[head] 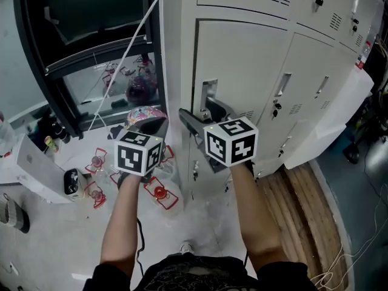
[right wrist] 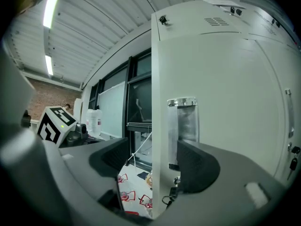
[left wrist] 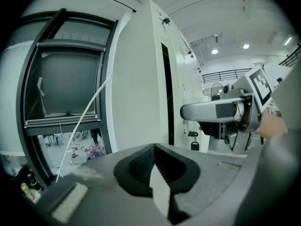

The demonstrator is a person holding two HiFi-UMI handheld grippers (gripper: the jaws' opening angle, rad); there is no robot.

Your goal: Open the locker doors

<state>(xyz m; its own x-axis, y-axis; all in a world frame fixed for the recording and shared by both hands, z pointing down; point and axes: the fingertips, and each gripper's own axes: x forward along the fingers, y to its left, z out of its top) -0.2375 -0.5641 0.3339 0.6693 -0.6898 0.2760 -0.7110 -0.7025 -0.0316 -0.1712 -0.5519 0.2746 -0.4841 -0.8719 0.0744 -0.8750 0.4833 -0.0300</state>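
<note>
I stand in front of the lockers (head: pixel 182 53) and my right gripper (head: pixel 200 113) is up at the chrome handle (head: pixel 208 93) of the locker door (head: pixel 242 65) at the left end of the row. In the right gripper view its 2 jaws are wide apart. The handle (right wrist: pixel 183 121) and the left edge of the door (right wrist: pixel 225 102) stand in the gap between them, and I see no pad pressing on the metal. So this gripper (right wrist: pixel 153 149) is placed for the grasp but holds nothing.

My left gripper (head: pixel 156 125) hangs lower, to the left of the locker side and apart from it. Its jaws (left wrist: pixel 155 161) are together with nothing between them.

I judge that the task is only at its start. This door lies flat in line with the ones beside it. A dark strip along its edge shows in the left gripper view, but I cannot tell if it is a crack or only the seam. The 2 doors (head: pixel 303 77) to the right also look shut. Farther right a white panel (head: pixel 330 117) stands out from the row; it may be an open door, I am not sure. What is left is to close on the handle, pull, and then go on to the other doors.
</note>
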